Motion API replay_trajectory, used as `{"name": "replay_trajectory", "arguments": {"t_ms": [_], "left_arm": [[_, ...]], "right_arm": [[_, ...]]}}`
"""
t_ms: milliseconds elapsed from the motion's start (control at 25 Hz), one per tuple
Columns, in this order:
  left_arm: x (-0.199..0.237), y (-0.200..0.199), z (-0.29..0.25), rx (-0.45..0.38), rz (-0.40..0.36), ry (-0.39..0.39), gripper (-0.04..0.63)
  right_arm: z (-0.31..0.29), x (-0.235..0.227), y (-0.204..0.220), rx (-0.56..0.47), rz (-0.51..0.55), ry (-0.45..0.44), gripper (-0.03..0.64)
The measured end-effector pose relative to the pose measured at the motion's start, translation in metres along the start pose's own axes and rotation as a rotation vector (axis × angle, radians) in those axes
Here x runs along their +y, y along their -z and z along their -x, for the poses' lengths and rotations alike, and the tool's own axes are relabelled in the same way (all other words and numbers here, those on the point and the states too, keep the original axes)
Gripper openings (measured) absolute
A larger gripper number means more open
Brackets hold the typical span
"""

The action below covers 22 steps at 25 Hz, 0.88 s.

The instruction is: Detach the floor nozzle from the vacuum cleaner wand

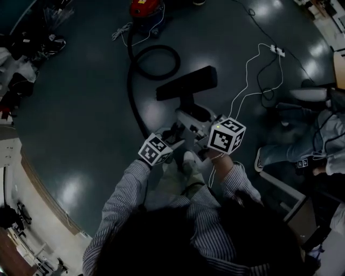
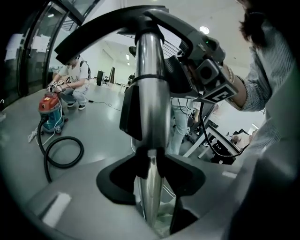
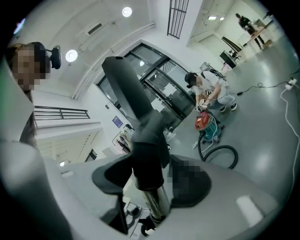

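The black floor nozzle (image 1: 186,83) hangs in the air on its neck, above the dark floor. The chrome wand (image 2: 151,93) runs up between the jaws of my left gripper (image 2: 151,169), whose pads press on it from both sides. My right gripper (image 3: 147,176) is shut on the nozzle's black neck (image 3: 147,157), just above where the chrome wand (image 3: 158,202) enters it. In the head view both marker cubes sit close together below the nozzle, the left gripper (image 1: 177,142) beside the right gripper (image 1: 198,130). The joint between neck and wand is partly hidden by the jaws.
A red vacuum body (image 1: 145,6) stands at the far side, and its black hose (image 1: 135,70) loops across the floor towards me. A white cable (image 1: 250,70) and power strip (image 1: 277,50) lie to the right. Another person (image 1: 302,145) is low at the right.
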<state>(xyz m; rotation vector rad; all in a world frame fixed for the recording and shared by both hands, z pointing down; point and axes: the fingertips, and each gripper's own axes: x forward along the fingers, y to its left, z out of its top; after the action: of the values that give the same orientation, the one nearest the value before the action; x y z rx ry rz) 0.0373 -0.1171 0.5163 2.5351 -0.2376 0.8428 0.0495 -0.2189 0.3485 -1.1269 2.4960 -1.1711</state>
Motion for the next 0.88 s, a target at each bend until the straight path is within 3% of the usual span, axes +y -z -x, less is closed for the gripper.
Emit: {"name": "replay_trajectory", "arguments": {"t_ms": [280,680,880], "left_arm": [[-0.062,-0.030,0.053,-0.055,-0.004,-0.006,0.177],[-0.082,-0.032,0.079,-0.060,-0.009,-0.098,0.176],[-0.088,-0.027,0.085,-0.114,0.001,-0.116,0.176]], "right_arm": [[0.025,0.088,-0.014,-0.064,0.035,-0.020,0.233],[0.036,0.134,-0.011,-0.030,0.093,-0.073,0.227],[0.029,0.154,-0.005,0.025,0.224,-0.104,0.221]]}}
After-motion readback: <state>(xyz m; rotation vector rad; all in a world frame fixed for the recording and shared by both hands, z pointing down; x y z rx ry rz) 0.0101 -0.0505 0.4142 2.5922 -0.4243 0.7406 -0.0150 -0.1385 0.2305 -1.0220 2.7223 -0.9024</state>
